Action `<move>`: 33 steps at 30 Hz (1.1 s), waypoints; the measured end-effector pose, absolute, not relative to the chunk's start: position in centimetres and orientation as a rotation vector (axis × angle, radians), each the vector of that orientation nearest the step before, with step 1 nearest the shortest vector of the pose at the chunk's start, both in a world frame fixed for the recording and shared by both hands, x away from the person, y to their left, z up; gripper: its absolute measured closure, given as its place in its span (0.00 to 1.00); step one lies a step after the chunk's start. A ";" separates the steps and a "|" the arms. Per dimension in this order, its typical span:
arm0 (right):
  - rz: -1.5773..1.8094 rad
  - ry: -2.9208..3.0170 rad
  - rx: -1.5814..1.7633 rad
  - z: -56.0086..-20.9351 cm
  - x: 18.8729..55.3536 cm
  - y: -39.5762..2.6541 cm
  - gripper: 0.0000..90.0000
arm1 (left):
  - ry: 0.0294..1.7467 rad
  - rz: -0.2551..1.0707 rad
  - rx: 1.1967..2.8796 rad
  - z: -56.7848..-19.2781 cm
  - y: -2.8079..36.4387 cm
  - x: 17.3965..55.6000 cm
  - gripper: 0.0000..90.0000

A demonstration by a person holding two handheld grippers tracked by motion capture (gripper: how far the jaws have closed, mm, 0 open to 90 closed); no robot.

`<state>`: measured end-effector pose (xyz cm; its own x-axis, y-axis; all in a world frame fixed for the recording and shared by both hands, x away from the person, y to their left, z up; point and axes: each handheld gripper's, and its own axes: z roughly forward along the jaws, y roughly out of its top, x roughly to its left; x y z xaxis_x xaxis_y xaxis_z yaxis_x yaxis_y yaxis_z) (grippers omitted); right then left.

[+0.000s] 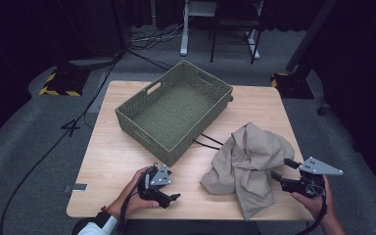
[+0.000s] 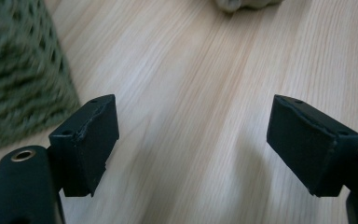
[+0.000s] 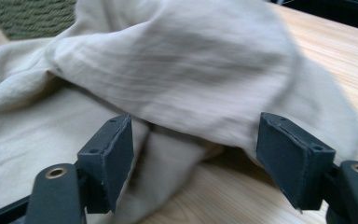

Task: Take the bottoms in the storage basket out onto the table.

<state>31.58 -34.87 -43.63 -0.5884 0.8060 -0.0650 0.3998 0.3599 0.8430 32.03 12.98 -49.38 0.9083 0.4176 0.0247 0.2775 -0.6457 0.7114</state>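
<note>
1. The right gripper (image 1: 280, 169) has its jaws spread wide at the edge of the beige cloth (image 1: 247, 164); its own view shows a raised fold of the cloth (image 3: 177, 70) just ahead of the pads, nothing pinched.
2. The cloth lies crumpled on the surface (image 1: 112, 156), between the two grippers; how it is folded underneath is hidden.
3. The left gripper (image 1: 174, 197) hangs low over bare wood, jaws wide and empty.
4. In the left gripper view, the green woven basket (image 2: 18, 70) sits blurred beside the left jaw, cut off by the frame, and a scrap of the cloth (image 2: 242, 3) shows far ahead.
5. In the high view, the basket (image 1: 176, 107) stands beyond the left gripper, well apart.
</note>
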 end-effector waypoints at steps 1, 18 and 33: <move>1.133 2.163 1.031 -43.9 31.8 -34.5 0.30 | 0.505 0.243 2.310 -49.5 13.3 32.0 0.19; 1.018 2.267 1.060 -48.8 35.1 -33.1 0.28 | 0.669 0.273 2.297 -50.3 16.7 32.4 0.18; 1.032 2.313 1.154 -50.2 35.8 -33.6 0.26 | 0.700 0.261 2.292 -50.3 17.4 32.6 0.18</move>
